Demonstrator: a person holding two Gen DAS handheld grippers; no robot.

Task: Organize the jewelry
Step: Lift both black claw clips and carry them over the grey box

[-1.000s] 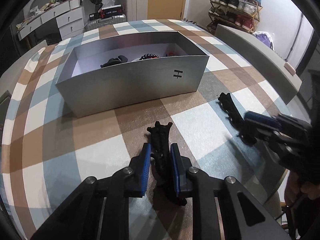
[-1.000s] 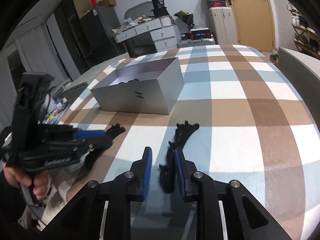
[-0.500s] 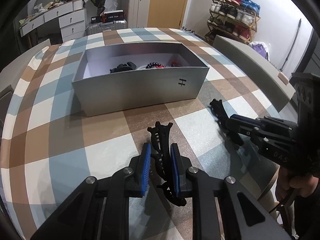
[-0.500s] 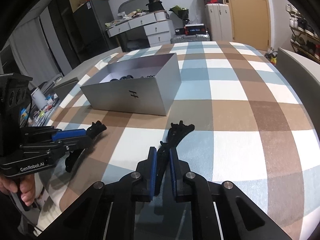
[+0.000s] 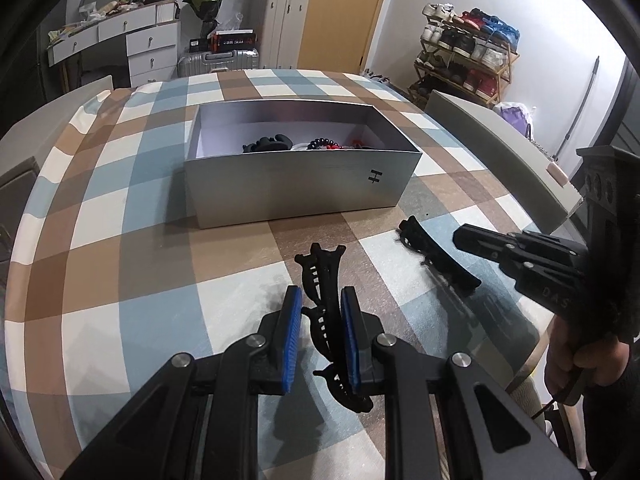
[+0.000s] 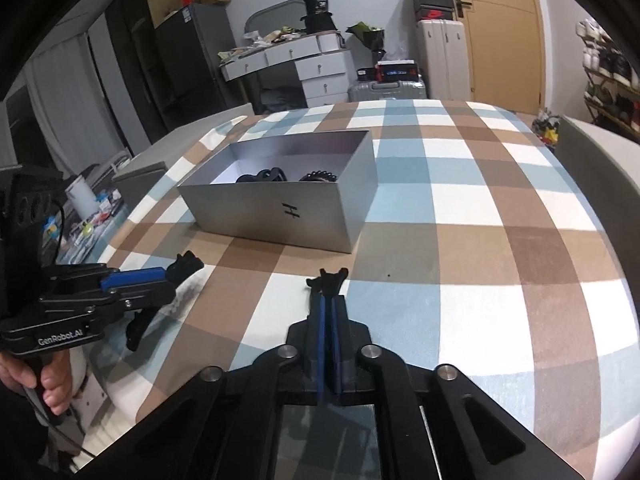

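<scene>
A silver open box (image 5: 304, 196) (image 6: 280, 216) sits on the checked tablecloth and holds a black clip, dark beads and red pieces. My left gripper (image 5: 320, 300) is partly closed around a black hair clip (image 5: 322, 280), lifted above the cloth; the right pad touches it, the left pad stands slightly off. It also shows at the left in the right wrist view (image 6: 160, 278). My right gripper (image 6: 328, 302) is shut on a second black hair clip (image 6: 326, 278), also seen in the left wrist view (image 5: 432, 252), held off the table.
The round table with the checked cloth (image 6: 480, 220) has grey chair backs (image 5: 500, 148) at its right edge. A cluttered side surface (image 6: 92, 216) lies beyond the left edge. Drawers, suitcases and a shoe rack (image 5: 468, 68) stand behind.
My right gripper closed on its hair clip and lifted it. My left gripper rose with its clip too; both views now sit higher and further from the box.
</scene>
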